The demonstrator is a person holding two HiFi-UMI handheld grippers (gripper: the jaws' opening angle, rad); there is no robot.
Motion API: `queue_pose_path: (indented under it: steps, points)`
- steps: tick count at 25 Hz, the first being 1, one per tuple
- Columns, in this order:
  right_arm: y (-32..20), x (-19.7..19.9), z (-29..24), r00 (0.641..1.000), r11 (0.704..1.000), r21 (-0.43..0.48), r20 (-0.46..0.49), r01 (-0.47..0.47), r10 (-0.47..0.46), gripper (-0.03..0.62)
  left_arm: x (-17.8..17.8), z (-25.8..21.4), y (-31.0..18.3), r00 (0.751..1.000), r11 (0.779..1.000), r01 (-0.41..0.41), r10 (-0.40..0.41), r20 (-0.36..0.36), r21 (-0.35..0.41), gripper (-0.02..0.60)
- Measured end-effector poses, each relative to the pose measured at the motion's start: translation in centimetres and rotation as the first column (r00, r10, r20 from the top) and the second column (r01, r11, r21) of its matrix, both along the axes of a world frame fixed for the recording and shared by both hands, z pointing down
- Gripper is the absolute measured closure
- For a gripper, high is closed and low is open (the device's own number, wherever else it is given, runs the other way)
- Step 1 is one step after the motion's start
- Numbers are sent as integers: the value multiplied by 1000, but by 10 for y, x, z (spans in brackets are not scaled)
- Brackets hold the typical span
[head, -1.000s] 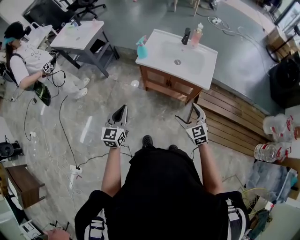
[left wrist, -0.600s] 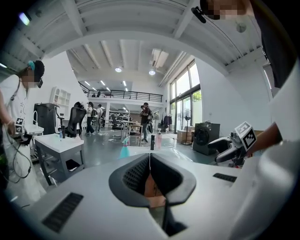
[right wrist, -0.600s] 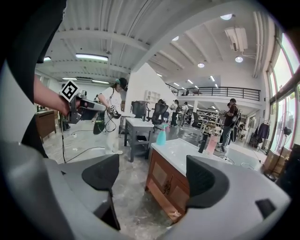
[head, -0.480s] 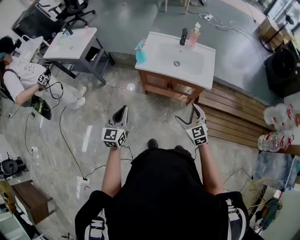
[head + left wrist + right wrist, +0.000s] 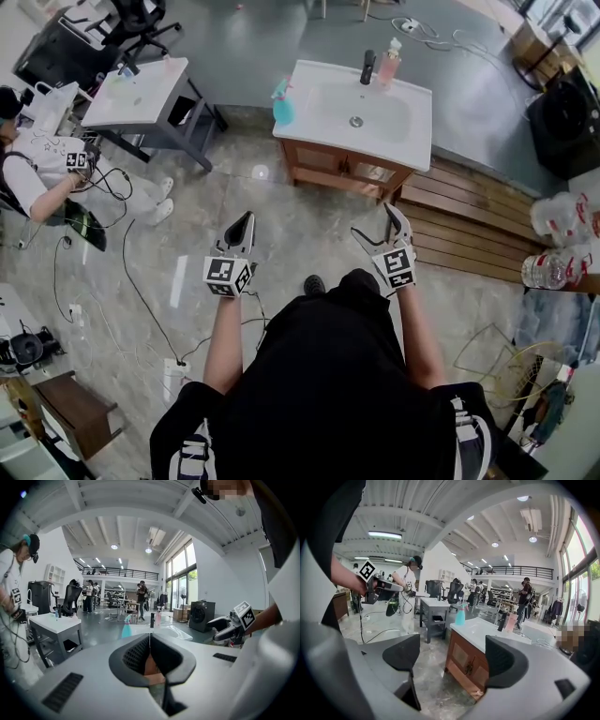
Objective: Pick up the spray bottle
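Head view: shows the spray bottle (image 5: pixel 282 101) upright at the left edge of the white sink counter (image 5: pixel 412 112), well apart from both tools. Shows a dark faucet (image 5: pixel 367 67) and a pink bottle (image 5: pixel 389 64) at the far edge of the counter. Places the left hand-held gripper (image 5: pixel 246 218) and the right hand-held gripper (image 5: pixel 375 228) side by side over the marble floor (image 5: pixel 187 234), short of the counter. Left jaws pressed together, right jaws spread.

Left gripper view: confirms jaws pressed together at the tips, nothing pinched. Frames the spray bottle (image 5: pixel 126 629) just above the jaw tips, far off on the counter (image 5: pixel 176 632). Shows the right hand-held gripper (image 5: pixel 225 626) at the right side.

Right gripper view: confirms jaws spread wide and empty. Shows the wooden cabinet (image 5: pixel 476 672) under the counter in the gap between them, with the spray bottle (image 5: pixel 461 614) upright on the near left corner of the top. Shows the left hand-held gripper (image 5: pixel 396 588) at upper left
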State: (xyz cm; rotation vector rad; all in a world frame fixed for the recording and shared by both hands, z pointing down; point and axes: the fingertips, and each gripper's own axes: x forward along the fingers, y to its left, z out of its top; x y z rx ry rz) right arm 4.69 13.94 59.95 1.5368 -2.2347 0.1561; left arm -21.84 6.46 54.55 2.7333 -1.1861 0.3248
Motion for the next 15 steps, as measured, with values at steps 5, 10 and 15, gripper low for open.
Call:
queue_pose_path:
  steps: [5, 10, 15]
  points:
    - [-8, -9, 7, 1000, 1000, -18, 20, 6, -6, 141, -11, 4, -8, 1000, 1000, 15, -15, 10, -12, 557]
    - [-34, -7, 14, 999, 999, -23, 16, 29, -29, 158, -14, 6, -26, 999, 999, 37, -37, 26, -13, 557]
    - [-81, 1, 15, 997, 997, -31, 17, 74, -73, 158, -15, 0, -63, 995, 996, 86, -86, 45, -9, 557]
